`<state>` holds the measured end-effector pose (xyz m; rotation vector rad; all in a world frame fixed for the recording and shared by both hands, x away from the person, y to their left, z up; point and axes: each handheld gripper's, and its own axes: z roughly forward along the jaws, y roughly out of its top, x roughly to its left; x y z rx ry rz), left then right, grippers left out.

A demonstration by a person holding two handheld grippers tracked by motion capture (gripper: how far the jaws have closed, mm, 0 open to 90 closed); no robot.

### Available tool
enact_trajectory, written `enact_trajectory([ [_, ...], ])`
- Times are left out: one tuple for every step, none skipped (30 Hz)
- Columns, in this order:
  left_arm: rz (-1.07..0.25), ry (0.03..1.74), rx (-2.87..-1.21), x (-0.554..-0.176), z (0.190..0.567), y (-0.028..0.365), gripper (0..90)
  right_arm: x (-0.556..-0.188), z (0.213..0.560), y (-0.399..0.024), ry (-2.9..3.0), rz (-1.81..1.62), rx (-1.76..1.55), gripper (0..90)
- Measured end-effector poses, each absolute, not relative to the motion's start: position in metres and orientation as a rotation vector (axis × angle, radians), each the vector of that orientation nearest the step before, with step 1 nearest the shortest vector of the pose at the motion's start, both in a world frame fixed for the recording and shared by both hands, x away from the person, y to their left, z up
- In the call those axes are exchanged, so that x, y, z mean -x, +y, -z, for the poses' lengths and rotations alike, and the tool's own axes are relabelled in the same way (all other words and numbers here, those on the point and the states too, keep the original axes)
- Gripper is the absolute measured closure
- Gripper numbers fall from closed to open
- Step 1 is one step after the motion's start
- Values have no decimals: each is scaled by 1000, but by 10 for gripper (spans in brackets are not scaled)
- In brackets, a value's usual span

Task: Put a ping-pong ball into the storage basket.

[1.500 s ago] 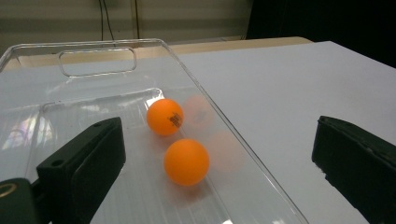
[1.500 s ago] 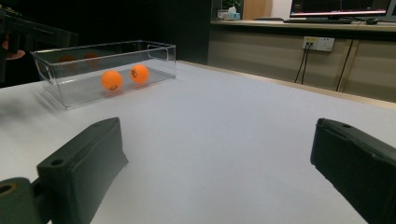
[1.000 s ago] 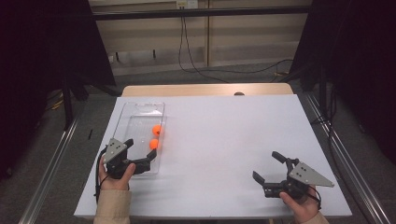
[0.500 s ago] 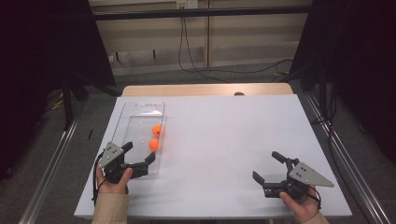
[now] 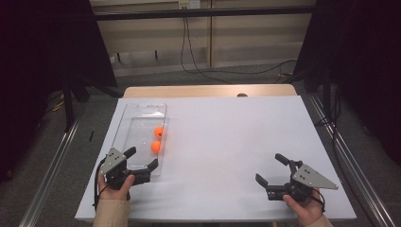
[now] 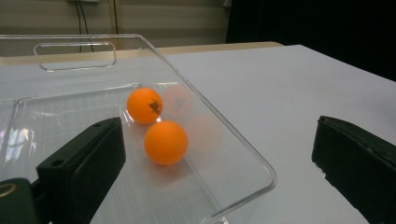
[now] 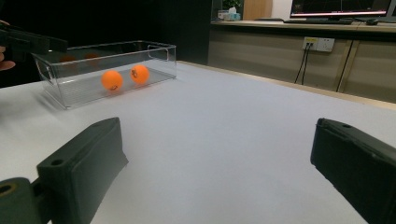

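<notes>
- A clear plastic tray (image 5: 142, 120) lies along the table's left side, at about 10 o'clock from the centre of the white tabletop (image 5: 227, 142), with two orange balls (image 5: 157, 140) resting inside it.
- The balls sit close together against the tray's right-hand wall, one just beyond the other; the farther ball (image 6: 145, 105) carries dark print, the nearer ball (image 6: 166, 142) is plain.
- The left gripper (image 5: 142, 160) hangs at the tray's near end, at 6 o'clock from the balls, jaws spread wide and holding nothing; one jaw stands over the tray floor, the other outside the right wall, so the tray's near right corner lies between them.
- That transparent wall stands between the outer jaw and the balls.
- The right gripper (image 5: 270, 169) rests near the table's front right, at about 4 o'clock from centre, well apart from the tray, jaws wide apart and empty.
- Bare tabletop separates it from the tray, at its 10 o'clock.
- Cables (image 5: 208, 61) trail across the floor beyond the table's far edge.
</notes>
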<state>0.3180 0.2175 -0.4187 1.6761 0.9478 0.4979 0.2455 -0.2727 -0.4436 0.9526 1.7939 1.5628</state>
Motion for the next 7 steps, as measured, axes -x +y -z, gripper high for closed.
enact_trajectory([
  [-494,948,-1676,-317,419,218,28,-245,444,-273,1794,-1563,-953,22],
  [-493,948,-1675,-317,419,218,28,-245,444,-273,1793,-1563,-952,22],
  [-489,947,-1673,-317,419,218,28,-245,444,-273,1793,-1563,-952,23],
  [-489,947,-1671,-317,419,218,28,-245,444,-273,1793,-1563,-952,23],
  [-490,946,-1671,-317,420,218,28,-246,444,-273,1793,-1564,-950,23],
  [-490,944,-1670,-317,419,218,28,-246,444,-273,1794,-1563,-950,22],
  [-492,943,-1668,-317,419,218,28,-246,444,-273,1795,-1560,-950,23],
])
